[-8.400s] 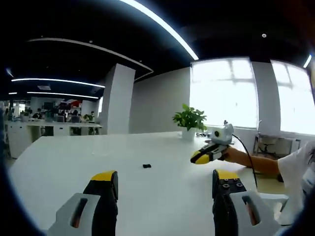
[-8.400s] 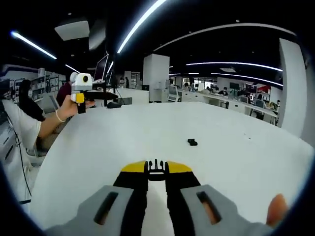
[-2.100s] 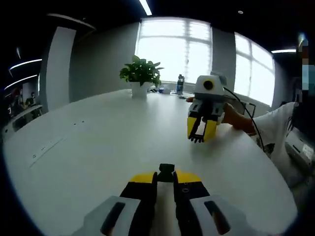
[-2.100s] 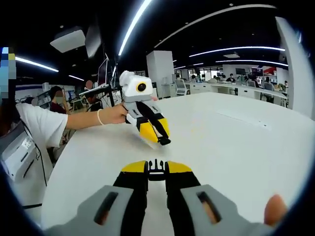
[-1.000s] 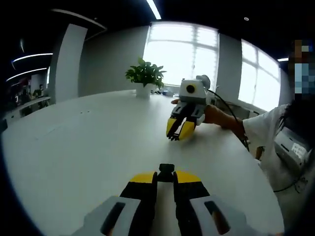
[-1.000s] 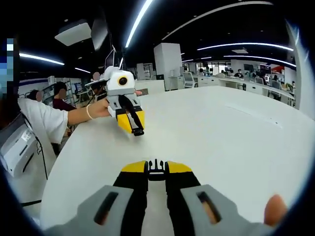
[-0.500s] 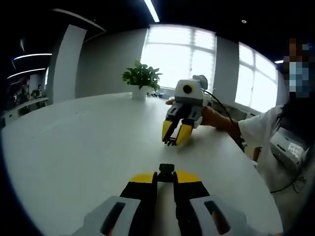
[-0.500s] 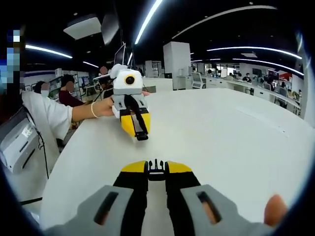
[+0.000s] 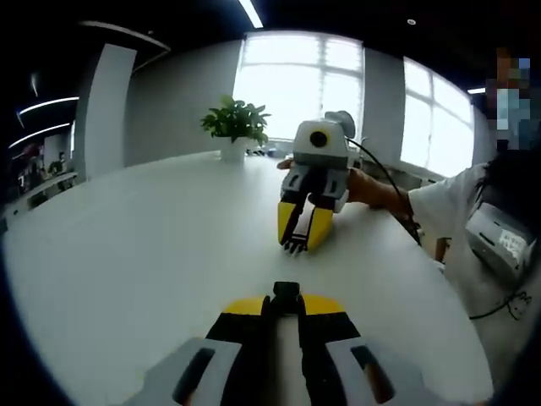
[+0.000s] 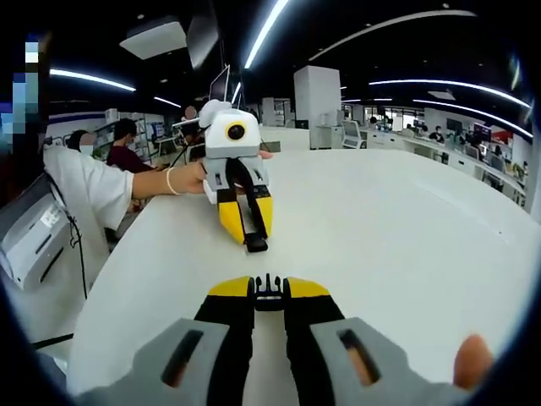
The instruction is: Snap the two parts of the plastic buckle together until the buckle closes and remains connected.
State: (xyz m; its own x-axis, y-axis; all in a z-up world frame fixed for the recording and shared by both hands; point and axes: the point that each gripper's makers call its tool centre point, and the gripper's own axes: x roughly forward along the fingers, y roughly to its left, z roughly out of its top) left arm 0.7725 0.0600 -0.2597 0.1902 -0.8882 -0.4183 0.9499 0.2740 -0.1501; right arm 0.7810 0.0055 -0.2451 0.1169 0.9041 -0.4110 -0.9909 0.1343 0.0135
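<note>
Left tongs (image 9: pixel 286 298): jaws clamped on the socket half of the buckle (image 9: pixel 286 292), which stuck out at the tips.
Right tongs (image 10: pixel 268 286): jaws pinched on the pronged half of the buckle (image 10: pixel 268 282).
Gap: the two halves faced each other above the white desk (image 9: pixel 127 254), near but apart.
Writing: none readable.
</note>
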